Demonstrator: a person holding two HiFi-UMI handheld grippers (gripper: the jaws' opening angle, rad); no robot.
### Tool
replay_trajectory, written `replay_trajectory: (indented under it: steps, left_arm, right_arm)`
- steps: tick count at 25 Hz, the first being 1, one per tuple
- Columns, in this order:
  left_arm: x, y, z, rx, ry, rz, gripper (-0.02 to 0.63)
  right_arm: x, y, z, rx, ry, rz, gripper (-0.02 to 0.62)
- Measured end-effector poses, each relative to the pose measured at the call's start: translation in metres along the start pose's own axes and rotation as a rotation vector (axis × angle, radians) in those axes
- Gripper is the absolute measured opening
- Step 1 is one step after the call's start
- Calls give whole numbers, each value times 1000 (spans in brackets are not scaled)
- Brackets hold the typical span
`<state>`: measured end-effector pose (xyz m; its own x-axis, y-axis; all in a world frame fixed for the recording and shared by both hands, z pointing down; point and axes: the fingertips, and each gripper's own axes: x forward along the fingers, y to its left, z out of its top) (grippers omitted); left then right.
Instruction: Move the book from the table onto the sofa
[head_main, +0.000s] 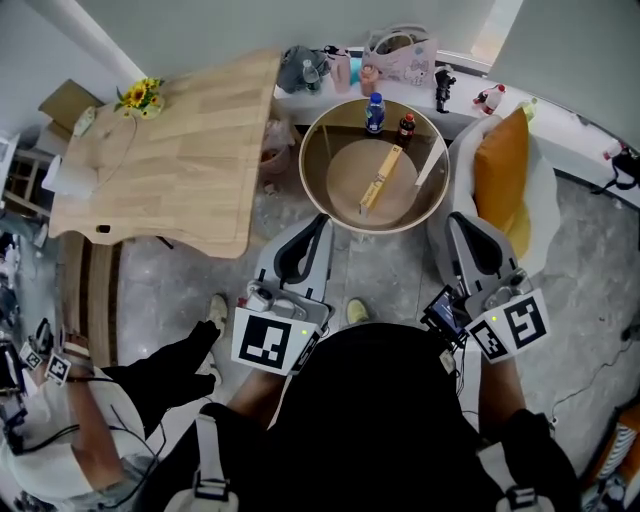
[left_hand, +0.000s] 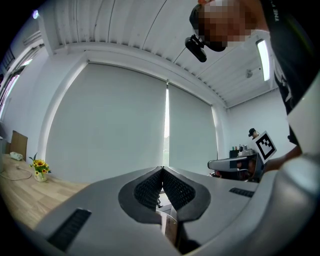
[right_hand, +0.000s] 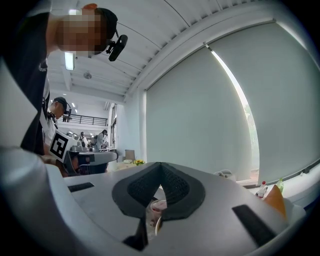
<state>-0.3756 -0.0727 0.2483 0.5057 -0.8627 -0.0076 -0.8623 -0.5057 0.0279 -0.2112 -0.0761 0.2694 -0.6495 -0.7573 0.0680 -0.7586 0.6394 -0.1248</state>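
I cannot make out a book in any view. The light wooden table (head_main: 190, 150) stands at upper left, with a small pot of yellow flowers (head_main: 140, 97) and a cable on it. A white sofa seat with an orange cushion (head_main: 500, 170) is at upper right. My left gripper (head_main: 318, 222) and right gripper (head_main: 458, 220) are held close to my body, pointing forward towards a round wooden table (head_main: 318, 190). In the left gripper view the left gripper (left_hand: 162, 169) has its jaws touching with nothing between them. The right gripper (right_hand: 161, 164) looks the same in its own view.
The round table carries a blue-capped bottle (head_main: 375, 112), a dark bottle (head_main: 406, 126) and a wooden piece (head_main: 380, 178). A low shelf (head_main: 300, 98) behind holds a bag, bottles and toys. Another person (head_main: 70, 420) sits at lower left.
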Motion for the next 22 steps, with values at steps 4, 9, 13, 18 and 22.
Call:
replay_trajectory:
  steps: [4, 9, 13, 18, 22]
  left_arm:
    - [3, 12, 3, -17, -26, -1, 12]
    - [-3, 20, -2, -24, -2, 11, 11]
    - [-5, 19, -4, -12, -2, 8, 11]
    - [-5, 12, -6, -5, 6, -1, 12]
    - [-3, 11, -8, -2, 15, -6, 12]
  right_arm:
    - [8, 2, -2, -6, 12, -8, 6]
    - [10, 8, -5, -14, 19, -9, 6]
    - [7, 10, -5, -17, 16, -7, 6]
    - [1, 9, -9, -9, 12, -12, 6]
    - [1, 7, -12, -5, 13, -12, 6]
